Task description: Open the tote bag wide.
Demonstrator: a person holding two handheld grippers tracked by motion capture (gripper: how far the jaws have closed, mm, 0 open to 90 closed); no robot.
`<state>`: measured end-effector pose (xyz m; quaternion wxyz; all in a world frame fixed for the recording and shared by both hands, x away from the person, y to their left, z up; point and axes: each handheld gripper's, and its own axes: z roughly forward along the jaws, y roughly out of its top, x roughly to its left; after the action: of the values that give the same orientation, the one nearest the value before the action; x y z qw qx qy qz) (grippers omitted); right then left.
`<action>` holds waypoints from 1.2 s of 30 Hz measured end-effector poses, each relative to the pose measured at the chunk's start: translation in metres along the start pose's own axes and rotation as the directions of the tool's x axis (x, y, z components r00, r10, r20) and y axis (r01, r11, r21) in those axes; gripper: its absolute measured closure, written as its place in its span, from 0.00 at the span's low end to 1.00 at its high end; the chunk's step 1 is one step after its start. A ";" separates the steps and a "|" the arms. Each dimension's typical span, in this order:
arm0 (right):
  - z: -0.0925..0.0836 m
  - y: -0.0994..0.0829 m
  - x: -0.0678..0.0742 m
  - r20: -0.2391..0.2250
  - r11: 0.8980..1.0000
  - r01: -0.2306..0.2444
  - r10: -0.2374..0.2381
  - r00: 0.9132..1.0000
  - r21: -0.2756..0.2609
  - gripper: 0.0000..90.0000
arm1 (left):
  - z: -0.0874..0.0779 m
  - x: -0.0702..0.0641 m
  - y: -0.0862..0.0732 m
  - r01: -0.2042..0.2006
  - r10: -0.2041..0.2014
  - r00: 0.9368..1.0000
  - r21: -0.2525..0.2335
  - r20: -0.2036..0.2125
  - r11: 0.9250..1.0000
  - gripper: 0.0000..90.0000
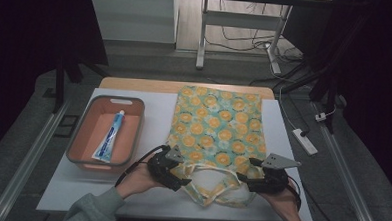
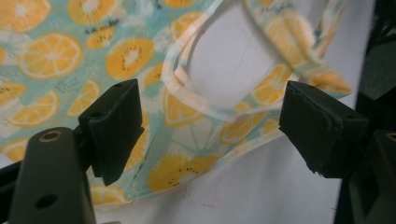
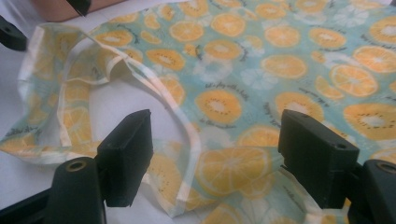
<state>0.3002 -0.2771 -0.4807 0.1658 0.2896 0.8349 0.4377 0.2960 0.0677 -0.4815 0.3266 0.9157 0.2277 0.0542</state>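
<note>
At the near edge of the table (image 1: 70,185), the fruit-print tote bag (image 1: 218,124) is lying flat, its handles being approached by the left gripper (image 1: 177,181) and right gripper (image 1: 245,181), both with jaws apart and empty. Only the upper layer of the mouth hem should be pinched, each side being taken just beside a handle root.

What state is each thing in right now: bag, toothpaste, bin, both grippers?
Fabric bag: flat on the table, handles toward the person.
Toothpaste tube: lying in the bin, cap on.
Bin: upright, holds the tube.
Left gripper: jaws open over the bag's edge.
Right gripper: jaws open over the bag.
</note>
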 end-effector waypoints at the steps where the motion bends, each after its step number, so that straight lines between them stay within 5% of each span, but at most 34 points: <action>1: 0.000 0.000 0.001 0.002 1.000 0.006 -0.006 1.000 0.000 0.29 | 0.002 0.000 -0.001 -0.002 0.002 1.000 0.006 0.008 1.000 0.29; 5: 0.000 0.001 0.003 0.003 1.000 0.023 -0.023 1.000 0.001 0.29 | 0.008 -0.001 -0.006 0.002 -0.003 1.000 0.020 0.020 1.000 0.40; 9: 0.002 0.000 0.002 -0.001 1.000 0.022 -0.022 1.000 0.008 0.29 | 0.013 0.001 -0.010 0.020 -0.020 1.000 0.027 0.000 0.999 0.69; 10: 0.002 0.000 0.002 -0.001 1.000 0.022 -0.022 1.000 0.008 0.29 | 0.013 0.002 -0.011 0.027 -0.027 1.000 0.029 -0.010 0.999 0.69; 11: 0.002 -0.001 0.002 -0.004 1.000 0.026 -0.026 1.000 0.014 0.29 | 0.012 0.003 -0.012 0.034 -0.034 0.999 0.024 -0.011 0.999 0.83; 14: 0.001 -0.001 0.002 0.004 0.999 0.042 -0.043 0.999 0.025 0.29 | 0.004 0.003 -0.013 0.040 -0.040 0.999 -0.011 -0.010 0.999 0.93; 19: -0.002 0.000 0.002 0.011 0.997 0.059 -0.059 0.998 0.056 0.28 | -0.020 0.005 -0.014 0.059 -0.059 0.998 -0.100 -0.003 0.993 0.97; 23: -0.005 0.003 0.002 0.003 0.994 0.075 -0.075 0.997 0.075 0.27 | -0.046 0.014 -0.014 0.092 -0.089 0.996 -0.183 0.021 0.979 0.97; 30: -0.001 0.011 0.014 -0.069 0.989 0.120 -0.114 0.991 0.090 0.23 | -0.065 0.024 -0.017 0.121 -0.118 0.993 -0.239 0.027 0.963 0.98; 36: 0.020 0.017 0.025 -0.100 0.970 0.188 -0.174 0.980 0.155 0.18 | -0.077 0.028 -0.016 0.125 -0.123 0.992 -0.265 0.025 0.956 0.98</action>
<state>0.2972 -0.2411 -0.4781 0.1448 0.2056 0.8973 0.3629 0.2961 0.1354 -0.4331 0.4502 0.8478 0.2739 0.0599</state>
